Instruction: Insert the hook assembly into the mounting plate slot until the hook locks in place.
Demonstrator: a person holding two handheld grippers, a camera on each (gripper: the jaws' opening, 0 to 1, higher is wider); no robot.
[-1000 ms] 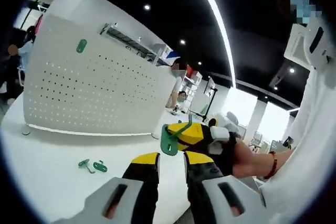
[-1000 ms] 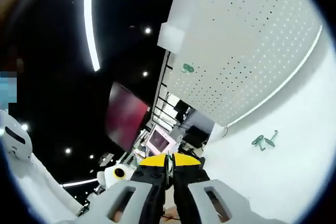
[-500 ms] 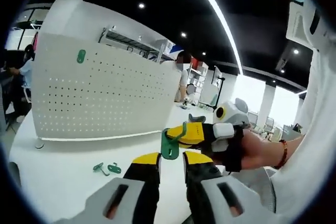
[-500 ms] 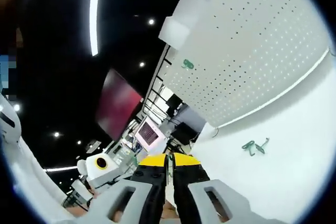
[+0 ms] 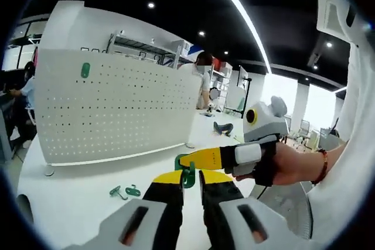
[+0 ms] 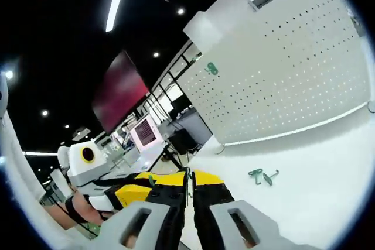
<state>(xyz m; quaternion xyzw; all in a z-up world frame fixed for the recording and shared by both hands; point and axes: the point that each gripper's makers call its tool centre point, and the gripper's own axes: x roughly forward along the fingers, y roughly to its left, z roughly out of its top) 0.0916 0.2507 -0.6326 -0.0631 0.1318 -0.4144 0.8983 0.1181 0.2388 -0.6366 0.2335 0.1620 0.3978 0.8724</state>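
Passing small green plastic hook [image 5: 187,171] at lower centre from right gripper [image 5: 202,157] toward left gripper [image 5: 188,181]. Right jaws clenched on hook; left jaws nearly closed beside it, grasp unclear. White perforated mounting plate [image 5: 117,109] upright at left awaiting insertion.

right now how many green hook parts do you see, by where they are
held in the right hand-held gripper: 1 green hook piece
lying on the white table: 2 loose green pieces
mounted on the white pegboard: 1 green plate
total: 4

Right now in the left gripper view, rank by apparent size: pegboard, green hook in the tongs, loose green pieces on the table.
1. White pegboard, largest.
2. Green hook, though nearness to the camera inflates it.
3. Loose green pieces, about alike; ranking unsure.
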